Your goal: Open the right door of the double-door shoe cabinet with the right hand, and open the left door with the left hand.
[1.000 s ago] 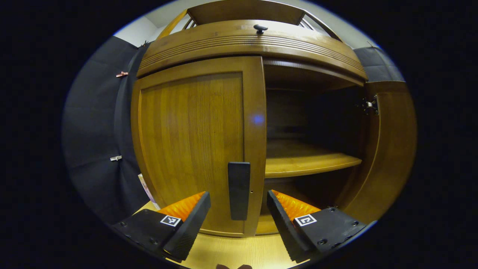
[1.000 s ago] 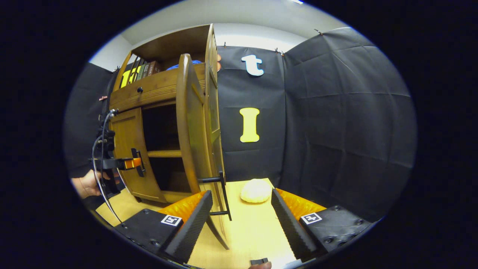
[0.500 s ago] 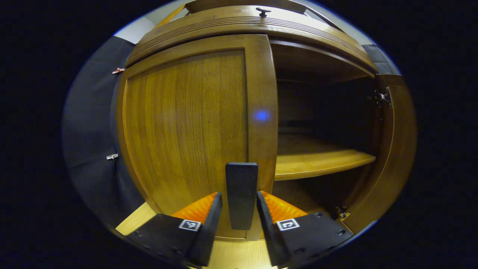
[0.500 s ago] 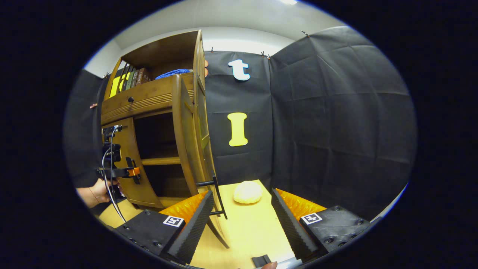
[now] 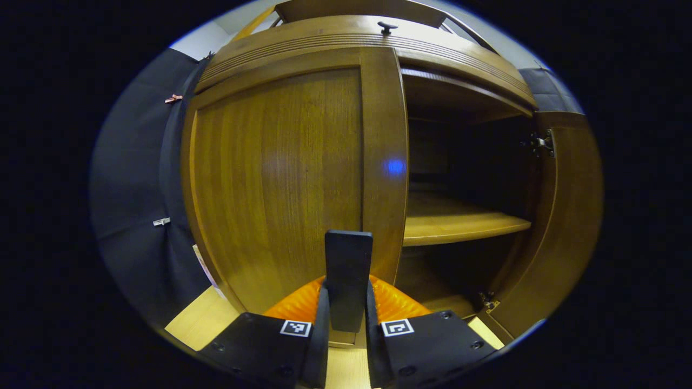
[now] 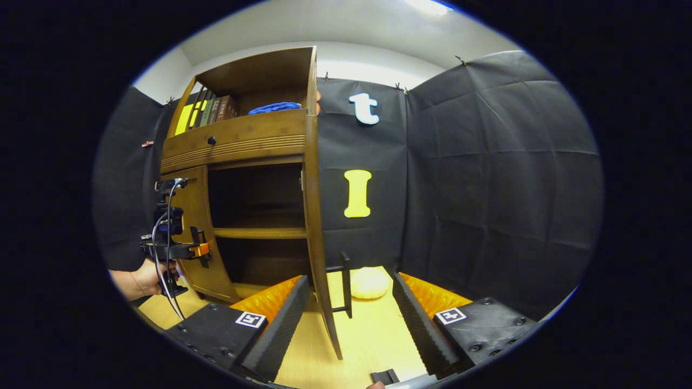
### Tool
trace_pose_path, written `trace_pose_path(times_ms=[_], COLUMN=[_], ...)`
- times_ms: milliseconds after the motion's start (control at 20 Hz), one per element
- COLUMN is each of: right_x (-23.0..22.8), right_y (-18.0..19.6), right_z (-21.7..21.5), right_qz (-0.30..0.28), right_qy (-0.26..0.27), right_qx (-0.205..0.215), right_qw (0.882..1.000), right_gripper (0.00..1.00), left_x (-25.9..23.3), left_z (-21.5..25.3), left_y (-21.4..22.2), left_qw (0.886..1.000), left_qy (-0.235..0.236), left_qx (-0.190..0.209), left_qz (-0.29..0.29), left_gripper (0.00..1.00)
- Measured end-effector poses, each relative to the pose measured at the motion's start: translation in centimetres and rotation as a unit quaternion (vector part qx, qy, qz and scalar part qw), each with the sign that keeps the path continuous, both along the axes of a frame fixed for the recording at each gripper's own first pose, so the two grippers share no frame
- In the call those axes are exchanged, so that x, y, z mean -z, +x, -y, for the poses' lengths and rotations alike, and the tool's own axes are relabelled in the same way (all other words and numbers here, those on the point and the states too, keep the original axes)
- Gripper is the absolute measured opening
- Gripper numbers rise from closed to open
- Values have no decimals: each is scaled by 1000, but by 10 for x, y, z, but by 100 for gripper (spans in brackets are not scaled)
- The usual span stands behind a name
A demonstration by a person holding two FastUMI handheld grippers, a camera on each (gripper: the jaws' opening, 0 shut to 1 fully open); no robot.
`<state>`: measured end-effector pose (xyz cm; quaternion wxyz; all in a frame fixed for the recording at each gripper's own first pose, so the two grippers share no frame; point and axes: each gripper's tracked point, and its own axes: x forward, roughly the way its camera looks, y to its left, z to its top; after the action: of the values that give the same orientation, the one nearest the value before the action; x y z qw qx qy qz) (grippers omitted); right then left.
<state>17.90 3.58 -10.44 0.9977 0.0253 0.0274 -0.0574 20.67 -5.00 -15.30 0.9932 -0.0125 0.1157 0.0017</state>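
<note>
Light wooden desk (image 6: 373,329) carries the shoe cabinet (image 6: 238,140), with black cloth walls (image 6: 486,178) behind and to the sides and a white ceiling above. In the right gripper view, books (image 6: 203,112) and a blue cloth (image 6: 274,107) sit on the cabinet's top shelf; a pale round lump (image 6: 369,282) lies near the desk's back edge, just beyond the right door.

Left door (image 5: 281,178) closed, its black handle (image 5: 347,278) upright near the door's inner edge. Right door (image 6: 319,243) swung fully out, seen edge-on, its handle (image 6: 345,283) pointing toward the lump. Inner shelf (image 5: 459,224) bare.

Change from half a second ago — the left gripper's fingers have drawn in from just beside the handle to pressing it on both sides. The right door has swung wider, from angled to edge-on.

Left gripper (image 5: 346,324): level, pointed straight at the left door, clenched on the handle's lower part. In the right gripper view a hand (image 6: 141,276) holds it at the cabinet's left front. Right gripper (image 6: 351,319): drawn back from the cabinet, fingers spread wide and released — the right door's edge and handle lie between them, untouched.
</note>
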Motion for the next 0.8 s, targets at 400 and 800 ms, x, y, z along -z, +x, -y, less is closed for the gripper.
trace_pose_path(times_ms=[400, 800], right_x=[-1, 6], right_y=[16, 28], right_z=[-62, -124], right_qz=[7, 4], right_qy=[-8, -2], right_qx=[-50, -99], right_qw=[999, 995], right_gripper=[92, 98], left_x=[0, 2], left_z=[-1, -3], left_y=[0, 1], left_qw=[1000, 1000], left_qy=[-5, -9], left_qx=[23, 21], left_qz=[-10, -11], left_gripper=[33, 30])
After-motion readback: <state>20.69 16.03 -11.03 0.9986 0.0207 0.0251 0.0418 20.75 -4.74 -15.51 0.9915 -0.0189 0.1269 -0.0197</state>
